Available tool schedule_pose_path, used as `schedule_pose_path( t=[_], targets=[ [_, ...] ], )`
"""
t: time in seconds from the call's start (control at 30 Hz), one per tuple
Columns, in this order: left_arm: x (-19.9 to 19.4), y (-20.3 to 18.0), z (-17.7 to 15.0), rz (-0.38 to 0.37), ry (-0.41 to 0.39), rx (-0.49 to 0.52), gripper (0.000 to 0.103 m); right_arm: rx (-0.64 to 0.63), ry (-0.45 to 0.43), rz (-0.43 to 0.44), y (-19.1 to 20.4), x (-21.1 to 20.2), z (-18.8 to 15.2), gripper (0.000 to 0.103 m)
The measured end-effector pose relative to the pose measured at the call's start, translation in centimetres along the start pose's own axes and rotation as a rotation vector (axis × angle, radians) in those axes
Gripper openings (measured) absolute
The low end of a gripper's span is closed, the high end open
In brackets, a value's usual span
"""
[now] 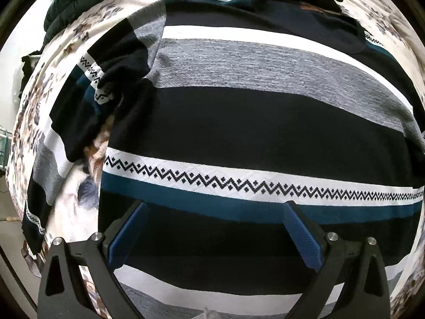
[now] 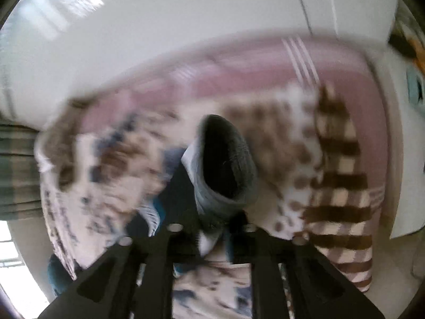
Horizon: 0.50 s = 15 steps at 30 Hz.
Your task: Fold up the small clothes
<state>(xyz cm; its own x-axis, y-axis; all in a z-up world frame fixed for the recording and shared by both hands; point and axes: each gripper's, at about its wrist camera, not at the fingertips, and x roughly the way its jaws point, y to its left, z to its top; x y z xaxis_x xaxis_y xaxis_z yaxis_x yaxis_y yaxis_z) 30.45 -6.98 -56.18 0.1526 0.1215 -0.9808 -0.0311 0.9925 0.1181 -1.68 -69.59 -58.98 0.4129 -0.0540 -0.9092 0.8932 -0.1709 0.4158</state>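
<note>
My left gripper (image 1: 215, 228) hangs with its blue pads (image 1: 301, 235) spread wide and grasping nothing, both fingertips over the dark lower band of the sweater (image 1: 239, 122). The sweater lies flat on the floral bedsheet (image 1: 71, 207), stretching away from my fingertips in stripes: teal, then the white zigzag band, black, grey, white. Its sleeve (image 1: 87, 90) lies bunched and partly folded out beyond my left finger, and something dark, maybe the collar, sits at the far end. My right gripper (image 2: 212, 228) looks pinched onto a grey cuff (image 2: 225, 167), whose open mouth stands up just past my fingertips; the view is badly blurred, so I take the clench as likely, not sure. Beyond it I make out the bedsheet and a pink blanket (image 2: 239, 79), nothing sharper. I judge this the sleeve-fold step, with the right hand carrying a cuff across the body while the left waits. Next I would lay that cuff flat on the body, let go, then bring my left fingers down on the hem near them to fold it up.
</note>
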Motion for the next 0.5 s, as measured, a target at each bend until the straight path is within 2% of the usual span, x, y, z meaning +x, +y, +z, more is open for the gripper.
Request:
schedule_pose_path(
  t=[0.03, 0.13, 0.2, 0.23, 0.27, 0.3, 0.37, 0.47, 0.5],
  targets=[
    [0.1, 0.1, 0.0, -0.001, -0.001, 0.003, 0.103, 0.051, -0.006, 0.03, -0.9, 0.7, 0.1, 0.054],
    [0.4, -0.2, 0.1, 0.01, -0.004, 0.018, 0.103, 0.195, -0.015, 0.119, -3.4, 2.9, 0.4, 0.055],
    [0.6, -0.4, 0.4, 0.019, -0.013, 0.026, 0.103, 0.238, -0.044, 0.133, -4.0, 3.6, 0.3, 0.055],
    [0.7, -0.5, 0.7, 0.021, -0.019, 0.028, 0.103, 0.25, -0.091, 0.123, -3.8, 3.2, 0.3, 0.044],
    [0.7, -0.7, 0.9, 0.022, -0.023, 0.028, 0.103, 0.241, -0.113, 0.097, -3.5, 2.8, 0.4, 0.027],
    [0.8, -0.7, 1.3, 0.023, -0.03, 0.025, 0.103, 0.196, -0.126, 0.081, -2.2, 2.2, 0.4, 0.008],
    [0.6, -0.8, 1.8, 0.02, -0.033, 0.014, 0.103, 0.103, -0.146, 0.064, 0.6, 0.5, 0.1, 0.008],
    [-0.2, -0.1, 2.3, 0.004, -0.041, -0.018, 0.103, -0.13, -0.167, 0.08, 7.3, -3.8, -1.5, 0.008],
    [-0.5, 0.5, 2.5, -0.002, -0.045, -0.031, 0.103, -0.249, -0.175, 0.095, 10.9, -5.7, -3.2, 0.008]
  ],
)
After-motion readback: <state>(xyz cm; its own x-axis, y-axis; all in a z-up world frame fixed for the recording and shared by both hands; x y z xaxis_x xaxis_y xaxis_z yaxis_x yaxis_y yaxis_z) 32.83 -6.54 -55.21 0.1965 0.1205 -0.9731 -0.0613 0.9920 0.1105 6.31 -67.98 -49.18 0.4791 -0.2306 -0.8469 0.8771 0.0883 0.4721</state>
